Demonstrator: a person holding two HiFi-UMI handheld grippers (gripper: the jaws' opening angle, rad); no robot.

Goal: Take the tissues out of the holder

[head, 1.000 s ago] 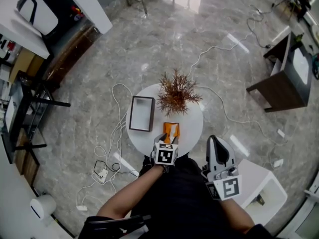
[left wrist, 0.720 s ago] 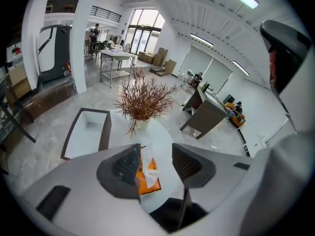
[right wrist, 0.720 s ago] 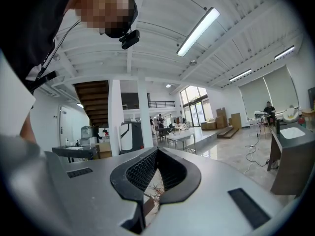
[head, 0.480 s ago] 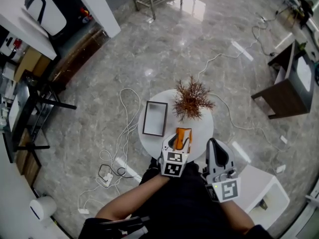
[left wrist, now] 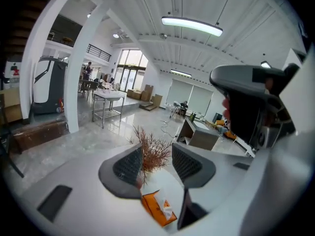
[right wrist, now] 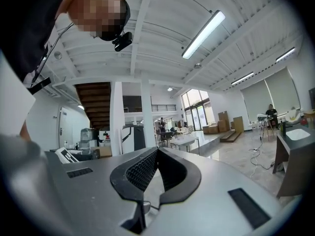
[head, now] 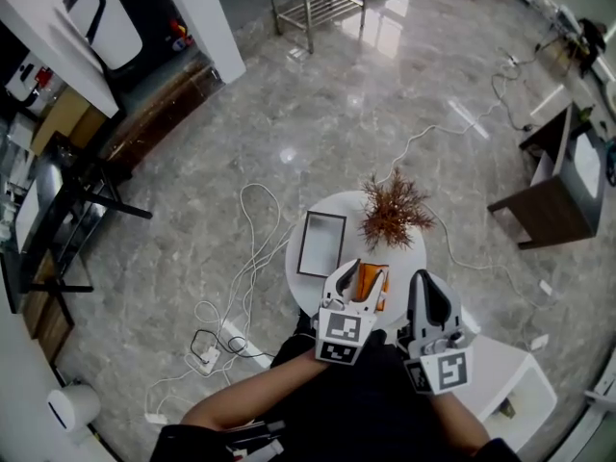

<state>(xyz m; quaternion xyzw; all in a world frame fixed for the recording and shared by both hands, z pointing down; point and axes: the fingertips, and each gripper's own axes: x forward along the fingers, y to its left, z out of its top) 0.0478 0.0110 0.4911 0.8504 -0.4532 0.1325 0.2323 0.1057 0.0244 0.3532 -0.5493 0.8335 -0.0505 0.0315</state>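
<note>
**Bench** (head: pixel 354 212): round and white. Its 5 to 7 o'clock edge is covered in the head view by your two claws.

**Tissue holder** (head: pixel 370 281) (left wrist: pixel 156 209): orange, lying on the bench near the 6 o'clock edge. In the head view only a strip of it shows between the left claw's fingers. In the left gripper view its near end is cut off by the gripper body. A white tissue (left wrist: pixel 162 203) sticks out of the top. How full the holder is cannot be made out.

**Left claw** (head: pixel 365 269) (left wrist: pixel 156 154): jaws apart with nothing between the pads. In its own view the holder sits below and clear of the jaws.

**Right claw** (head: pixel 424 279) (right wrist: pixel 156 154): jaws together at the tips and empty. It is at 3 o'clock of the left claw, beside the bench edge. Its own view shows only the room, not the bench.

**Dried plant** (head: pixel 395 210) (left wrist: pixel 150 151): at 1 o'clock on the bench. In the left gripper view its base is hidden behind the left jaw.

**Dark-framed tray** (head: pixel 320 243): at 9 o'clock, lying flat.
</note>
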